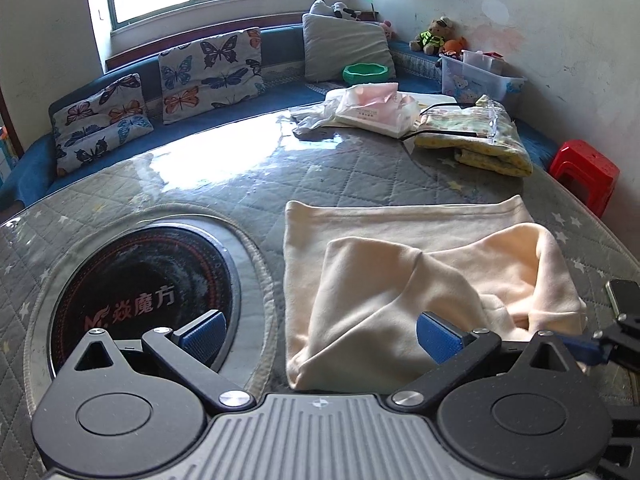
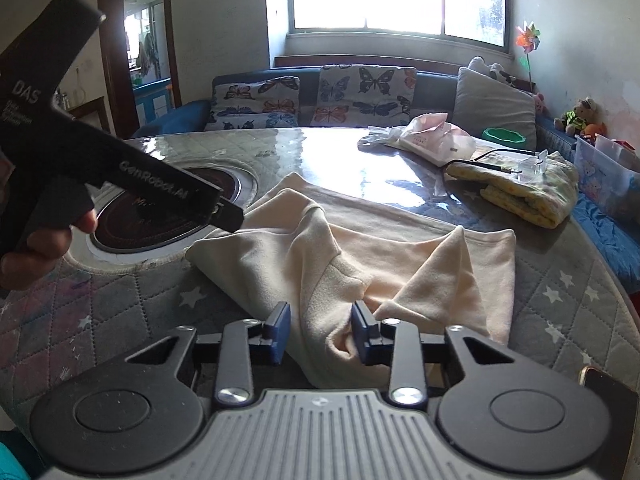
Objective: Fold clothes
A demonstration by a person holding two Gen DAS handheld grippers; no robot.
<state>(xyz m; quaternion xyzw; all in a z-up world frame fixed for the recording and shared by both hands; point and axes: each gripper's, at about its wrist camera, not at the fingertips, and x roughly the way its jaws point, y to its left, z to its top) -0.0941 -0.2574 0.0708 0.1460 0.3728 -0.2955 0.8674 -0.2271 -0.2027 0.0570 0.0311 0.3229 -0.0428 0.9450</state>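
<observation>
A cream garment (image 1: 400, 264) lies on the quilted table, partly folded, with both sleeves laid inward over the body; it also shows in the right wrist view (image 2: 384, 248). My left gripper (image 1: 320, 340) is open wide and empty, hovering over the garment's near left edge. My right gripper (image 2: 320, 332) is open, its blue pads (image 2: 280, 330) on either side of a raised fold at the garment's near edge, not closed on it. The left gripper's body (image 2: 120, 176) shows at the left of the right wrist view.
A round black induction cooktop (image 1: 140, 296) is set into the table left of the garment. A folded yellow patterned cloth (image 1: 476, 136) and a plastic bag of tissues (image 1: 372, 108) lie at the far side. A phone (image 1: 622, 294) lies at the right edge. A sofa with butterfly cushions (image 1: 208, 72) stands behind.
</observation>
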